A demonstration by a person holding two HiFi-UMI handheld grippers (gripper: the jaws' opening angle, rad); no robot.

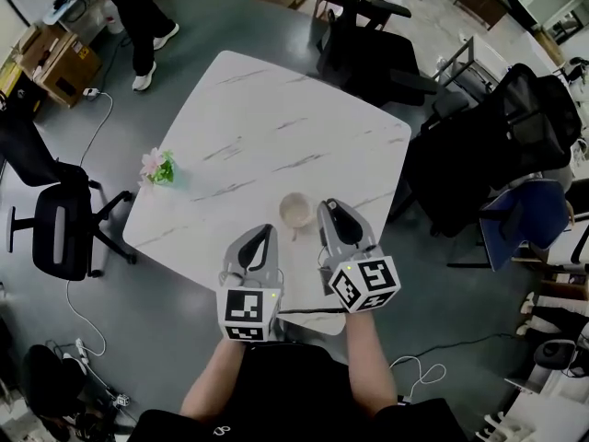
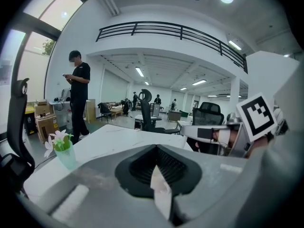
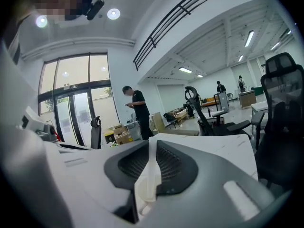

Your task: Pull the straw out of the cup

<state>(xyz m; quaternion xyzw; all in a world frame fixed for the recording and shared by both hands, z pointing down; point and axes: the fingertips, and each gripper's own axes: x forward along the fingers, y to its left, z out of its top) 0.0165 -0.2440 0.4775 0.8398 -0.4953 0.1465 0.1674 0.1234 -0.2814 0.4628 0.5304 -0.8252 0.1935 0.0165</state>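
Note:
A pale cup (image 1: 295,210) stands on the white marble table (image 1: 276,109) near its front edge. My right gripper (image 1: 329,206) hovers just right of the cup and above it. In the right gripper view its jaws (image 3: 151,141) are pressed on a white strip, the straw (image 3: 148,175), which runs along the seam between them. My left gripper (image 1: 267,232) hangs in front of the cup, left of it. Its jaws (image 2: 156,148) stand together, with only a white sliver (image 2: 161,189) showing in the seam. Neither gripper view shows the cup.
A small green cup with pink flowers (image 1: 158,167) stands at the table's left edge. A person in black (image 1: 138,17) stands beyond the far left corner. Office chairs flank the table at the left (image 1: 55,219) and at the back (image 1: 368,35).

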